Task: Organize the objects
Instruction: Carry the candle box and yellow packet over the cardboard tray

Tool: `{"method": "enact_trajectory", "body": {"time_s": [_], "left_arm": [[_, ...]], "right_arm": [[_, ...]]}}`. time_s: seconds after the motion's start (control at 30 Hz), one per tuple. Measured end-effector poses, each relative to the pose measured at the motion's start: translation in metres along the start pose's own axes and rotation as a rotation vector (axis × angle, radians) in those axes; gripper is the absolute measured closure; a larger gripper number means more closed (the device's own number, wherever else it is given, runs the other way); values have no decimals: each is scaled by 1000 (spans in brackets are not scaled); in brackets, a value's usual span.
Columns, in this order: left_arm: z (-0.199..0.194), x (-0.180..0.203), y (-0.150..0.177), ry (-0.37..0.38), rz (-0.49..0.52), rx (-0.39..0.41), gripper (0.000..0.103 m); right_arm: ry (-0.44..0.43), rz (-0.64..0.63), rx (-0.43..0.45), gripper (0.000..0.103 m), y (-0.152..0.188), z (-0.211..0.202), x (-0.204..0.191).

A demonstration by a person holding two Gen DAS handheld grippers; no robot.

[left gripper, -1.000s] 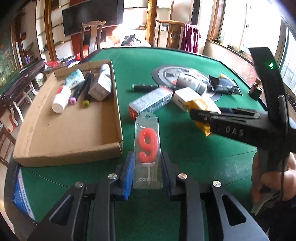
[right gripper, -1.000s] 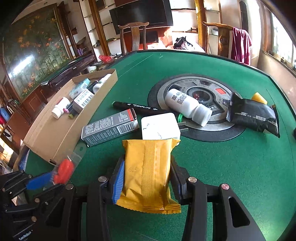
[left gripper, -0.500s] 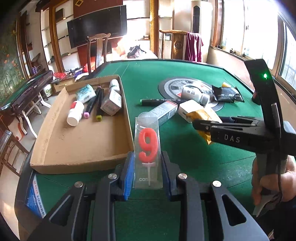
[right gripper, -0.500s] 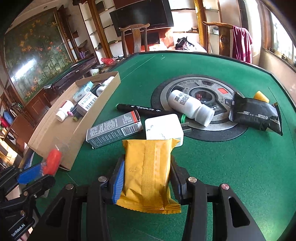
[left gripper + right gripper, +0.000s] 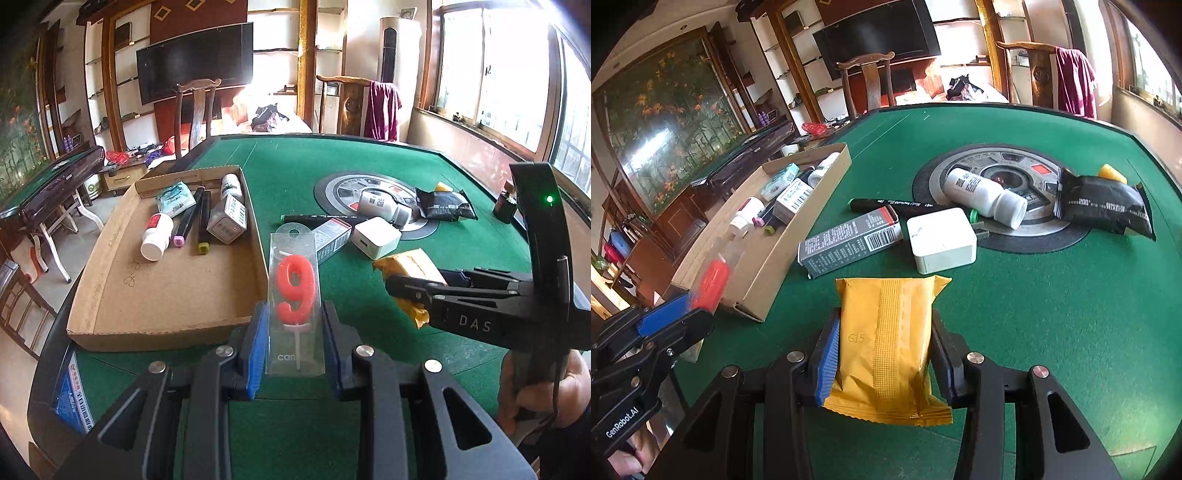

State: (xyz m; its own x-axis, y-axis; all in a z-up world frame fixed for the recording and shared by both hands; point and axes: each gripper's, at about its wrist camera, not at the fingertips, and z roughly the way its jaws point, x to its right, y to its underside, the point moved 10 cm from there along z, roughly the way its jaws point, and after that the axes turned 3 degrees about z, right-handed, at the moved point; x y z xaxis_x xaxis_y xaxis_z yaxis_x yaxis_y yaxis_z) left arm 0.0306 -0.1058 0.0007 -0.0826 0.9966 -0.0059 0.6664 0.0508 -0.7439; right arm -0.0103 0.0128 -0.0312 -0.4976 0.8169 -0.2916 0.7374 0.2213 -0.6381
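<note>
Red candle pack (image 5: 296,302) clamped in left claw (image 5: 295,328) | yellow packet (image 5: 886,339) clamped in right claw (image 5: 884,354)

Surroundings: green felt table (image 5: 332,173), round metal centre plate (image 5: 1004,173) set into it. Beyond the far edge, two wooden chairs: one plain-backed (image 5: 195,110), one draped with a maroon cloth (image 5: 382,105). Dark flat-screen TV (image 5: 195,75) on the back wall, flanked by shelving. White tower air conditioner (image 5: 399,51) in the corner. Windows (image 5: 491,70) along the right wall (strongly overexposed). Left side: large floral painting (image 5: 668,129); a second green-topped table (image 5: 48,181) on folding legs stands apart from the main one.
</note>
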Motion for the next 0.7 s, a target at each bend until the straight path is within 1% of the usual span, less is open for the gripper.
{"method": "enact_trajectory", "body": {"time_s": [0.13,0.27,0.43,0.57,0.7], "left_arm": [[-7,-12,-1,18,-35,23,76],[-15,-35,-4,23,-79,48,76],[-28,-79,-5,0,-149,80,76],[-31,-113,-5,-20,-192,80,76],[-27,-139,-10,-31,-210,72,76]], "right_arm": [[-10,13,-6,55,1,-3,-5],[-19,1,-11,55,-1,-7,-18],[-52,-41,-22,55,-8,-9,-53],[-82,-88,-29,55,-18,-7,-86],[-97,-136,-40,55,-30,3,-115]]}}
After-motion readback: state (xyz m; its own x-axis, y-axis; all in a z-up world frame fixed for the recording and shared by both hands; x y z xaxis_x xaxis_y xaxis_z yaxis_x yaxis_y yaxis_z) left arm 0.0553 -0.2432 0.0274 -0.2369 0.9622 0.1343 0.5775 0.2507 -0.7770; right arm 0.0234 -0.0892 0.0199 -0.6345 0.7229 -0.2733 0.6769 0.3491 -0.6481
